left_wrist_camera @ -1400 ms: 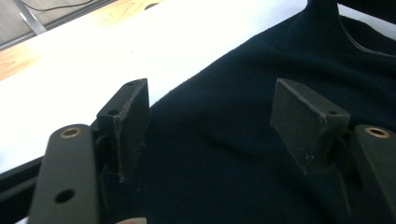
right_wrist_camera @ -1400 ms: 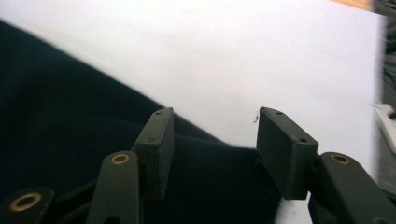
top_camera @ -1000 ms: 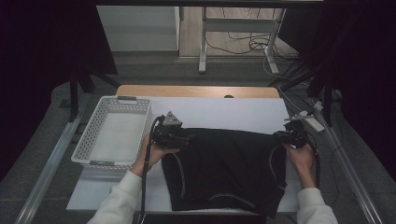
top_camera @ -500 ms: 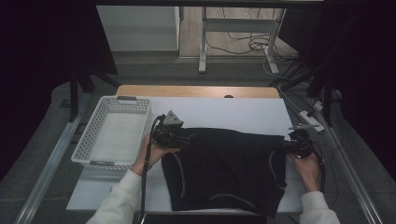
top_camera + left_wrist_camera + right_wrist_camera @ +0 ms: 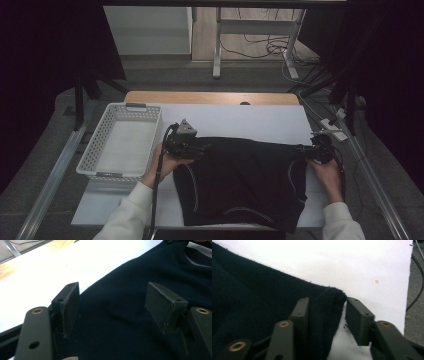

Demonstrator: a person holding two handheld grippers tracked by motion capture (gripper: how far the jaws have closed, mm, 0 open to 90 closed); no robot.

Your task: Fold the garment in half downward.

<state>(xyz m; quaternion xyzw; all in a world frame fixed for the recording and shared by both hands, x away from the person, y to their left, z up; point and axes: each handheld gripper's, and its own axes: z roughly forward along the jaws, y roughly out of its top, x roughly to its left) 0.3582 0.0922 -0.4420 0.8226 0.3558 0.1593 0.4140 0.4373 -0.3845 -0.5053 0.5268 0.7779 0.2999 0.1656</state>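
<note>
A black garment (image 5: 245, 177) lies spread flat on the white table (image 5: 240, 120), with pale stitching along its seams. My left gripper (image 5: 202, 149) rests at the garment's upper left corner. In the left gripper view the left gripper (image 5: 112, 297) stands wide open above the dark cloth (image 5: 130, 315), gripping nothing. My right gripper (image 5: 306, 149) is at the garment's upper right corner. In the right gripper view a folded edge of the cloth (image 5: 329, 300) lies between the jaws of the right gripper (image 5: 328, 303), against the left jaw, with a gap to the right one.
A white plastic basket (image 5: 100, 145) sits on the table's left side, nothing visible inside it. The wooden table edge (image 5: 210, 97) runs along the back. Cables and a power strip (image 5: 332, 127) lie on the floor to the right.
The right hand has shifted a little outward and toward the person, and the garment's top edge is drawn straighter. The left gripper has edged slightly right onto the cloth.
</note>
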